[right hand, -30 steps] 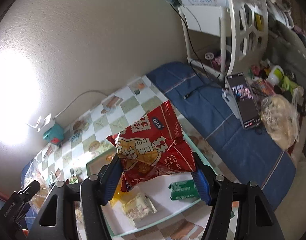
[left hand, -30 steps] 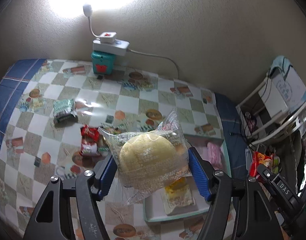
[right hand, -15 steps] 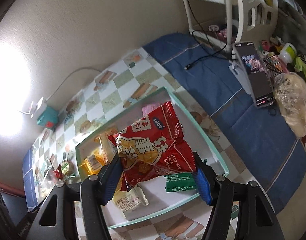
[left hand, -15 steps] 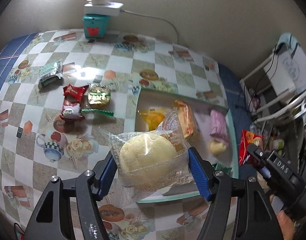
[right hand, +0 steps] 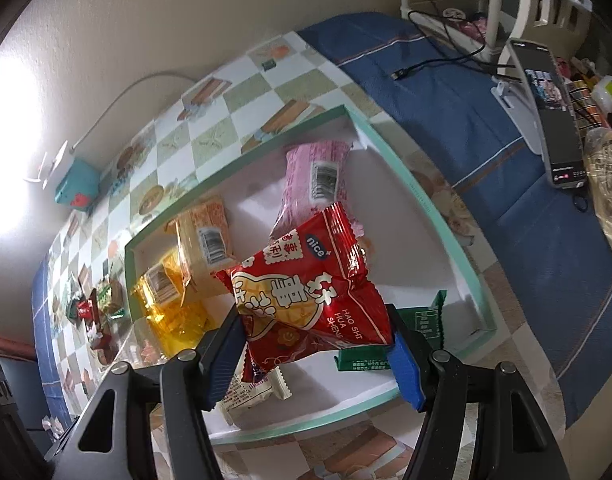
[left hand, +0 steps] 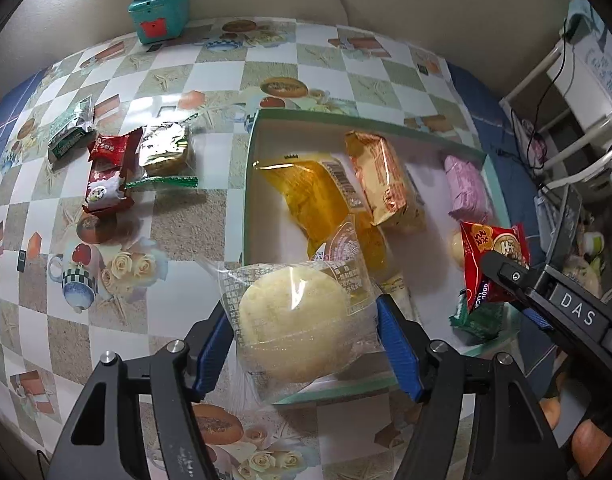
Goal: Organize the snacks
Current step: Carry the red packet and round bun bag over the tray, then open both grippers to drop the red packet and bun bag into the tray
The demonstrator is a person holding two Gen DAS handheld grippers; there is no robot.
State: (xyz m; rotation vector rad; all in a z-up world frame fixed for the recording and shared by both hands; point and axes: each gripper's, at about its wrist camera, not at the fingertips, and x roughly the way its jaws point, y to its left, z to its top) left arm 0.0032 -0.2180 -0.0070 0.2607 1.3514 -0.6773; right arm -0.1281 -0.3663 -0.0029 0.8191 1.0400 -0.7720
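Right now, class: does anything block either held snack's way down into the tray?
No barrier. The bun and red packet hang above the open tray; only snacks already lying inside crowd the landing spots.

Left gripper (left hand: 306, 340) at lower centre of its own view, pointed steeply downward, blue pads clamped on both sides of a bagged bun (left hand: 293, 320). Right gripper (right hand: 314, 348) likewise angled down, at lower centre, pads pinching a red snack packet (right hand: 310, 296); also seen at right edge of left view, fingertips of a hand (left hand: 586, 440) beneath.
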